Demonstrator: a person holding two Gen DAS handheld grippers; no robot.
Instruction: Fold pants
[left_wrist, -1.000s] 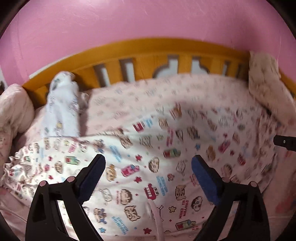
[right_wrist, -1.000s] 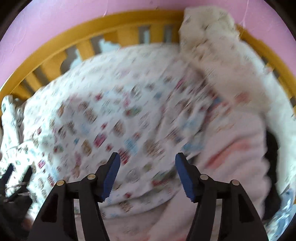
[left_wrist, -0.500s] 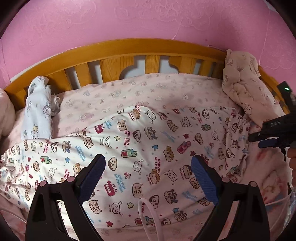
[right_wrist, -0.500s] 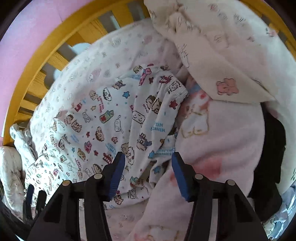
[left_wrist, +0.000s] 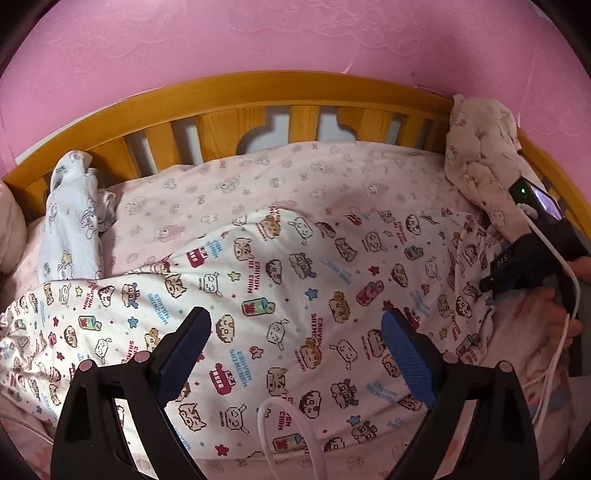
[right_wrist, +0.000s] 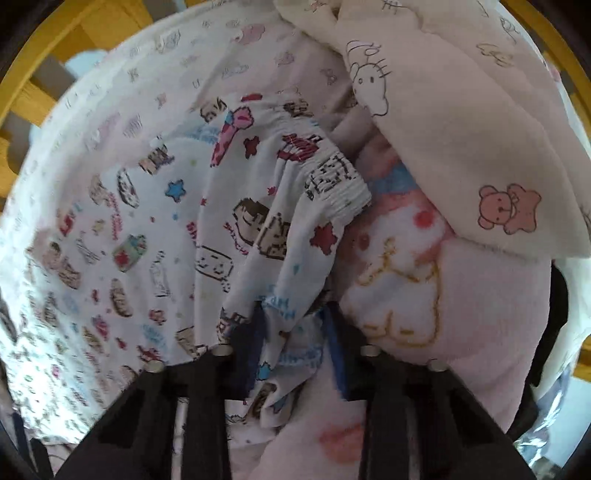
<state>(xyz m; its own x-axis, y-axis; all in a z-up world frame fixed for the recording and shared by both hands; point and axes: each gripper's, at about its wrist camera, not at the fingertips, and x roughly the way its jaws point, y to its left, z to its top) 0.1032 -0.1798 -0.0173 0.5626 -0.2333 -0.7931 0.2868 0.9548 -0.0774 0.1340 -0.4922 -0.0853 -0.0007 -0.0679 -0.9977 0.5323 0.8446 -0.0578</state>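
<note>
The pants (left_wrist: 295, 295), white with a cartoon print, are spread across the pink bedsheet (left_wrist: 229, 184) inside the wooden bed rail (left_wrist: 229, 96). In the left wrist view their long axis is seen to run from about 9 o'clock to 3 o'clock, with the elastic waistband end toward 3 o'clock and the leg end toward 9 o'clock.

The right gripper (right_wrist: 291, 332) is pointed down at the waistband side, and its jaws are closing with a bunched fold of the pants fabric between them; the blue pads (right_wrist: 338, 350) already appear pressed into the cloth. In the left wrist view this gripper (left_wrist: 502, 280) is found at 3 o'clock, at the fabric's edge, with the person's hand (left_wrist: 561, 317) behind it.

The left gripper (left_wrist: 295, 350) is held wide, nothing between its fingers, hovering above the middle of the garment, toward the 6 o'clock edge.

The waistband end is therefore taken by the right hand, which is plainly the nearer one. A fold would probably be made by carrying that end along the long axis toward 9 o'clock, while the leg end, well apart at 9 o'clock, lies closer to the left gripper.
</note>
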